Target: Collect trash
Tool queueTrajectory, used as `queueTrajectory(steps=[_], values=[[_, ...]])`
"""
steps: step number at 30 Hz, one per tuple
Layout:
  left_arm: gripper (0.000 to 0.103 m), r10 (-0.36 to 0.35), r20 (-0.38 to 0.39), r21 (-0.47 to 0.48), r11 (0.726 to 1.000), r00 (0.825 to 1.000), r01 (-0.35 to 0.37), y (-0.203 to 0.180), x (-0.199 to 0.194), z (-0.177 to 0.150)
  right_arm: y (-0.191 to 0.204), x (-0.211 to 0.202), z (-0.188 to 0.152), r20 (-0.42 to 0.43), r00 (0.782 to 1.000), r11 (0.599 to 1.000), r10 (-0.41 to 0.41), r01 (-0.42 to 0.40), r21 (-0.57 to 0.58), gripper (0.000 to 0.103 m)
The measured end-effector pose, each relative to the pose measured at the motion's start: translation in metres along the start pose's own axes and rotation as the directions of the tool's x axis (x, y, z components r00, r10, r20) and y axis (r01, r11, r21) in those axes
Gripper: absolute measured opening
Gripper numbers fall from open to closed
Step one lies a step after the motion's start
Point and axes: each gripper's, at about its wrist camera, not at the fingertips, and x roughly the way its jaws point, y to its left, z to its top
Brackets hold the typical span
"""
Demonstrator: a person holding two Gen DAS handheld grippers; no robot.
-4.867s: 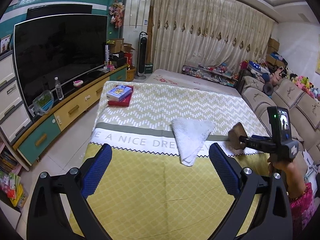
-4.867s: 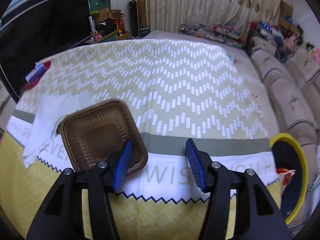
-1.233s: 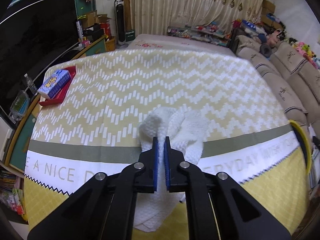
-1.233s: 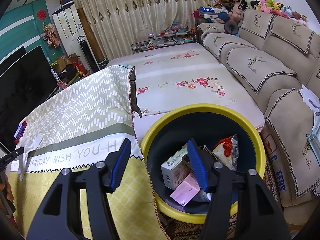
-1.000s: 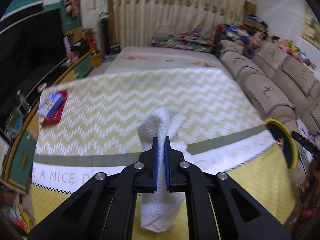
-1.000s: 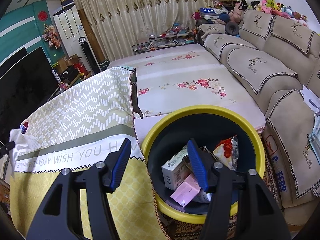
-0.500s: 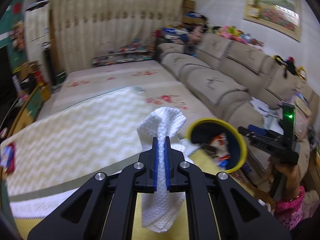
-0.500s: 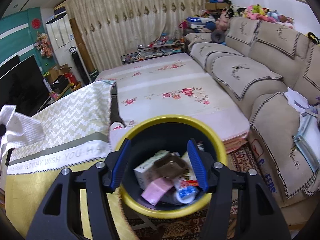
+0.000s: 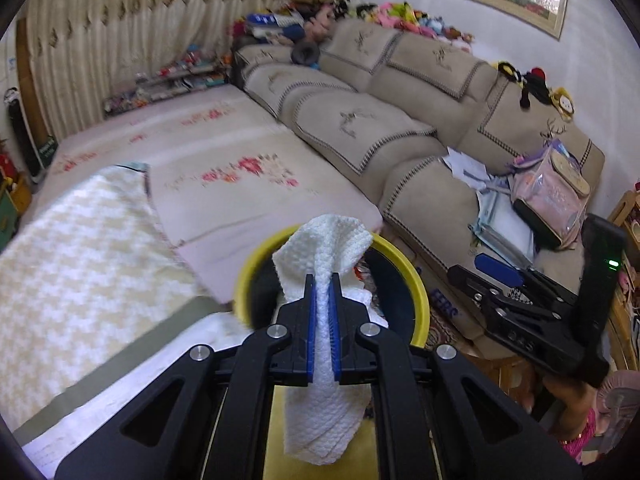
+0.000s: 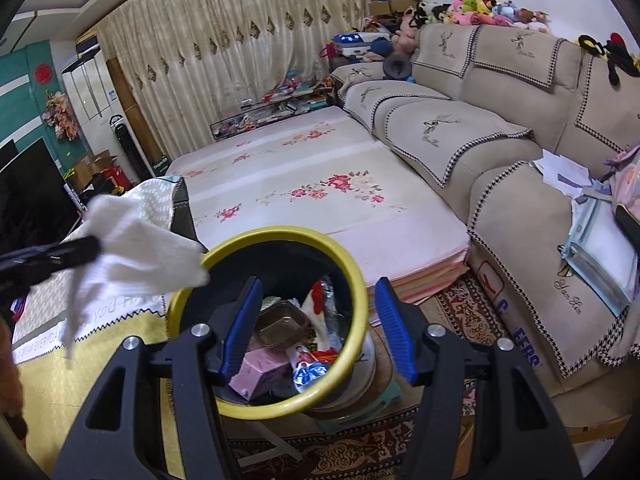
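Observation:
My left gripper (image 9: pixel 324 280) is shut on a white paper towel (image 9: pixel 326 248) and holds it in the air just before the near rim of the yellow-rimmed trash bin (image 9: pixel 420 300). The towel hangs below the jaws. In the right wrist view the towel (image 10: pixel 136 252) shows at the bin's left rim (image 10: pixel 276 236), held by the left gripper (image 10: pixel 94 248). My right gripper (image 10: pixel 318 300) is open and empty above the bin. In the bin lie a brown plastic tray (image 10: pixel 282 326), a pink box (image 10: pixel 260 374) and wrappers.
The table with the yellow and white cloth (image 9: pixel 80 248) lies left of the bin. A floral mat (image 10: pixel 320 200) lies behind the bin. A beige sofa (image 10: pixel 500 152) with papers and a pink bag stands at the right. A patterned rug (image 10: pixel 460 308) lies under the bin.
My left gripper has lifted the towel off the table and swung it right to the bin's rim. My right gripper has drawn back a little above the bin, still open.

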Motion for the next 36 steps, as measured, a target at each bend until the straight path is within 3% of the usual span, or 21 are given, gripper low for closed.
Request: queueTrajectory(steps=[9,11,12,13,15,18,22,26,29,32,34,36], values=[[0.009,0.009,-0.093,-0.009,1.000,0.996,-0.010,-0.019,0.100,0.013,-0.007,-0.003,-0.001,0.001,1.000,1.000,-0.023,0.023,0.004,0.056],[0.019,0.021,-0.105,-0.024,0.999,0.994,-0.024,-0.018,0.114,0.013,-0.006,-0.002,-0.001,-0.003,1.000,1.000,-0.023,0.023,0.001,0.056],[0.036,0.039,-0.114,-0.032,0.999,0.993,-0.043,-0.016,0.122,0.013,-0.004,-0.003,-0.001,-0.005,1.000,1.000,-0.023,0.023,-0.003,0.056],[0.059,0.065,-0.121,-0.043,0.997,0.991,-0.071,-0.012,0.130,0.013,-0.002,-0.003,-0.002,-0.006,1.000,1.000,-0.023,0.023,-0.007,0.056],[0.076,0.107,-0.103,-0.058,0.992,0.989,-0.114,-0.003,0.129,0.010,0.005,-0.006,-0.001,-0.005,1.000,1.000,-0.021,0.021,-0.020,0.056],[0.083,0.133,-0.079,-0.059,0.989,0.988,-0.138,0.007,0.107,0.003,0.013,-0.012,-0.003,0.002,1.000,0.999,-0.011,0.011,-0.036,0.056],[0.098,0.209,0.038,-0.041,0.977,0.977,-0.207,0.021,0.030,-0.022,0.032,-0.019,-0.008,0.000,1.000,0.998,0.022,-0.022,-0.058,0.056],[0.098,0.337,0.156,-0.077,0.941,0.929,-0.328,0.040,-0.062,-0.071,0.063,-0.028,-0.019,-0.004,0.997,0.990,0.083,-0.083,-0.116,0.061],[0.098,0.410,0.159,-0.129,0.910,0.898,-0.393,0.062,-0.116,-0.105,0.091,-0.037,-0.028,-0.013,0.991,0.975,0.136,-0.136,-0.176,0.067],[0.098,0.513,0.163,-0.230,0.850,0.843,-0.473,0.083,-0.175,-0.144,0.116,-0.057,-0.035,-0.004,0.982,0.956,0.187,-0.183,-0.229,0.078],[0.098,0.598,0.160,-0.305,0.787,0.785,-0.537,0.093,-0.213,-0.170,0.129,-0.076,-0.037,0.024,0.974,0.943,0.223,-0.210,-0.258,0.094],[0.098,0.656,0.155,-0.390,0.728,0.739,-0.564,0.100,-0.245,-0.193,0.142,-0.093,-0.037,0.058,0.968,0.929,0.244,-0.217,-0.299,0.096]])
